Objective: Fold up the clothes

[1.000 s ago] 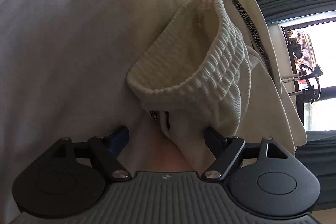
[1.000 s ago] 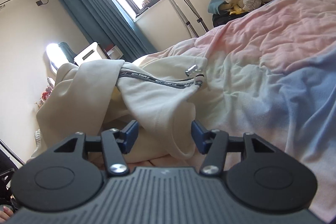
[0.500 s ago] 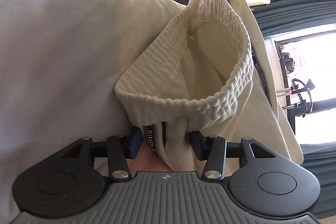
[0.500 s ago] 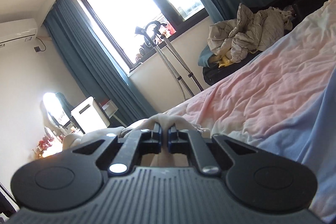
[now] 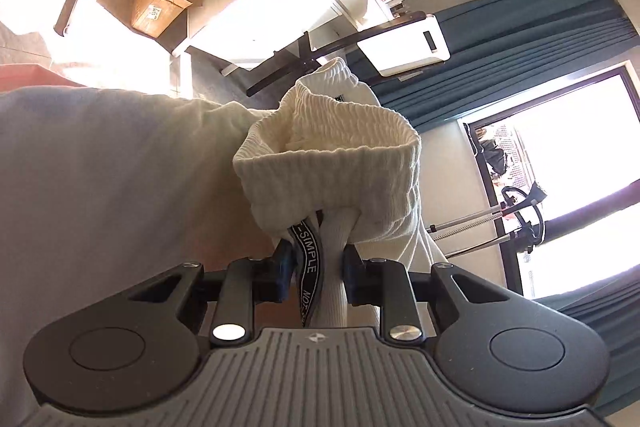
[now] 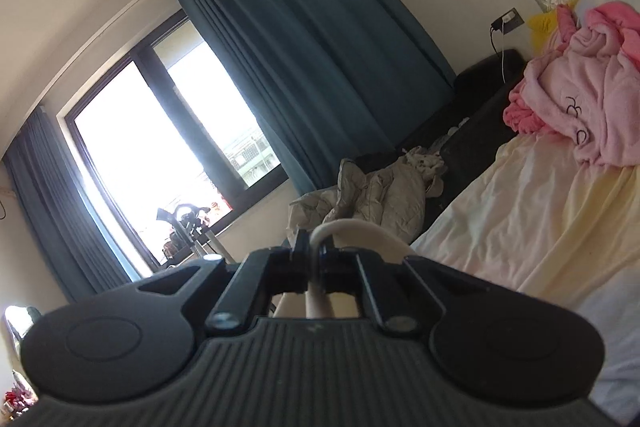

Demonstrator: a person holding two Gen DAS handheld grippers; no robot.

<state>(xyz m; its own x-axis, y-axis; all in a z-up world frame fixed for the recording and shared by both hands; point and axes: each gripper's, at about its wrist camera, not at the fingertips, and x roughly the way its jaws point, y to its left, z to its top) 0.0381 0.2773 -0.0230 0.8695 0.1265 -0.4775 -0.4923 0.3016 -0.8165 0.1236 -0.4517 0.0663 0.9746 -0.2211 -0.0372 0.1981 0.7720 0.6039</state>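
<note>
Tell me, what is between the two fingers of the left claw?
In the left wrist view, the left claw has just been closing on bunched cream garment fabric and its black printed drawstring band.

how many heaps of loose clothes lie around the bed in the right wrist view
2: a pink heap on the bed at right, and a beige heap beyond its edge under the window; others may be hidden.

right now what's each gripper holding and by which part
Left gripper pinches the cream garment below its ribbed cuff; right gripper is shut on a fold of it.
</note>
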